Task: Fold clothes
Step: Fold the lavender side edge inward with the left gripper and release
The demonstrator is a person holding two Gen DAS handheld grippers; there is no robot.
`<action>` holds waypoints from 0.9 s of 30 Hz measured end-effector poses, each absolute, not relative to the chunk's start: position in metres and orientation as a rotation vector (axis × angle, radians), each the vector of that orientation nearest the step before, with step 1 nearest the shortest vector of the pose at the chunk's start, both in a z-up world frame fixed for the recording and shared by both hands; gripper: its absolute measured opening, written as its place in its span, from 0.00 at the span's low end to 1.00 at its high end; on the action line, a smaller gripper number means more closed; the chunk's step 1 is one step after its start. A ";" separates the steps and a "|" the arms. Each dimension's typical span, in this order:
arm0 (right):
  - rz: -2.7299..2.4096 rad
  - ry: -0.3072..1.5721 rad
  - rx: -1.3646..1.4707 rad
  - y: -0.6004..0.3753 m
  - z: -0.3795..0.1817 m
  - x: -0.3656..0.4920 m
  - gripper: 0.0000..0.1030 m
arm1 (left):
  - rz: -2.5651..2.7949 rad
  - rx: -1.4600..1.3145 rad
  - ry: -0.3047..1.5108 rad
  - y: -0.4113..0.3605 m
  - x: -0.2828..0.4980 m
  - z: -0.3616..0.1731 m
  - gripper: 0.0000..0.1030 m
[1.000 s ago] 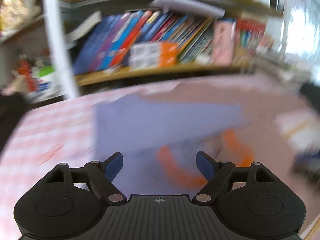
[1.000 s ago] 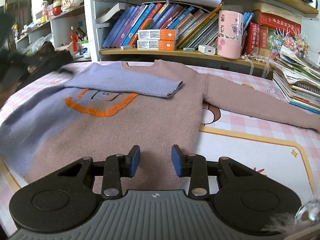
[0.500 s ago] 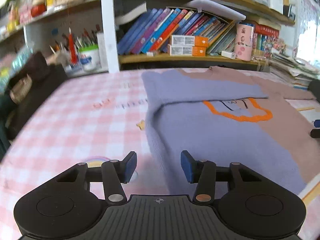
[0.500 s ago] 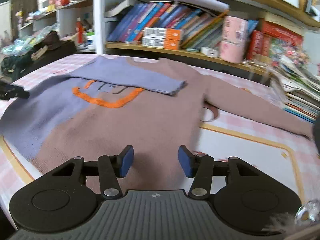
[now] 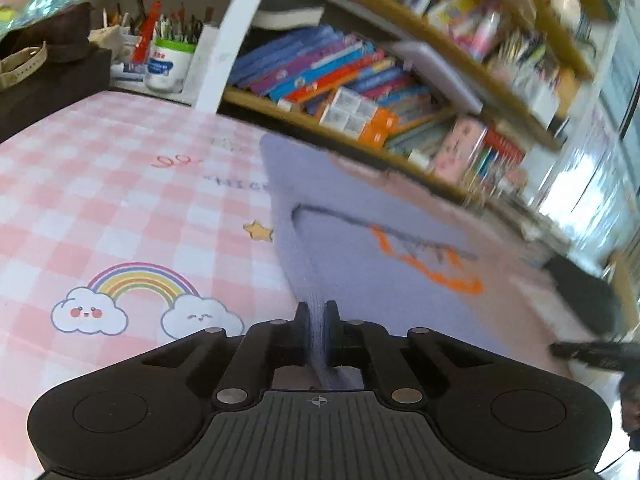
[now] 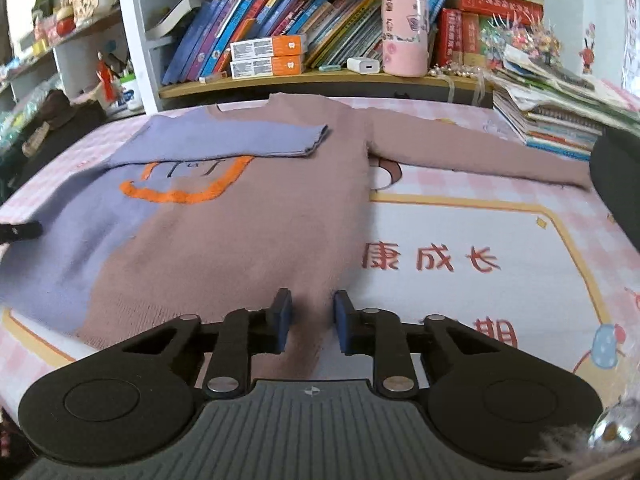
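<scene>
A lilac and brown sweater with an orange outline on its chest lies flat on the pink checked table mat. Its lilac sleeve is folded across the chest; the brown sleeve stretches out to the right. My left gripper is shut on the sweater's lilac bottom edge, which rises between the fingers. My right gripper is partly open, its blue pads either side of the brown hem at the near edge, which lies in the gap unpinched. The left view is tilted and blurred.
Bookshelves with books and a pink cup run along the far side. A stack of books lies at the far right. A dark bag sits at the far left, with a jar of pens beside it.
My left gripper has closed on the sweater's lilac edge and tilted. My right gripper has come down over the brown hem and its jaws have narrowed.
</scene>
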State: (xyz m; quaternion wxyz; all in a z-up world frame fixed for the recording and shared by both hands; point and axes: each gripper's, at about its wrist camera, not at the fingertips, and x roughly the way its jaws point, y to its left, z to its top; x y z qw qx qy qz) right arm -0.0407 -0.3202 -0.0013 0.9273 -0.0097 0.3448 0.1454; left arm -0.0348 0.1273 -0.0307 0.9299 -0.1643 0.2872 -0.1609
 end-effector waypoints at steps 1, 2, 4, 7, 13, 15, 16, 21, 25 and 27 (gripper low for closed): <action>0.299 0.706 -0.030 -0.316 0.000 -0.040 0.15 | -0.322 -0.327 0.590 0.129 -0.036 -0.031 0.05; 0.311 0.702 -0.039 -0.311 0.002 -0.040 0.15 | -0.315 -0.319 0.593 0.131 -0.037 -0.031 0.05; 0.336 0.695 -0.052 -0.303 0.004 -0.039 0.15 | -0.295 -0.323 0.597 0.138 -0.039 -0.030 0.05; 0.354 0.698 -0.058 -0.296 0.004 -0.035 0.15 | -0.262 -0.319 0.596 0.146 -0.043 -0.030 0.05; 0.318 0.713 -0.096 -0.295 0.003 -0.035 0.15 | -0.254 -0.279 0.602 0.146 -0.050 -0.031 0.04; 0.301 0.720 -0.090 -0.300 0.001 -0.037 0.15 | -0.255 -0.276 0.603 0.145 -0.051 -0.031 0.04; 0.296 0.721 -0.081 -0.303 0.000 -0.038 0.15 | -0.253 -0.272 0.601 0.144 -0.051 -0.031 0.04; 0.288 0.707 -0.062 -0.308 -0.003 -0.042 0.15 | -0.247 -0.252 0.609 0.140 -0.053 -0.029 0.04; 0.289 0.694 -0.041 -0.313 -0.004 -0.045 0.15 | -0.247 -0.244 0.609 0.138 -0.059 -0.029 0.05; 0.292 0.686 -0.030 -0.316 -0.005 -0.046 0.17 | -0.247 -0.259 0.607 0.141 -0.059 -0.029 0.07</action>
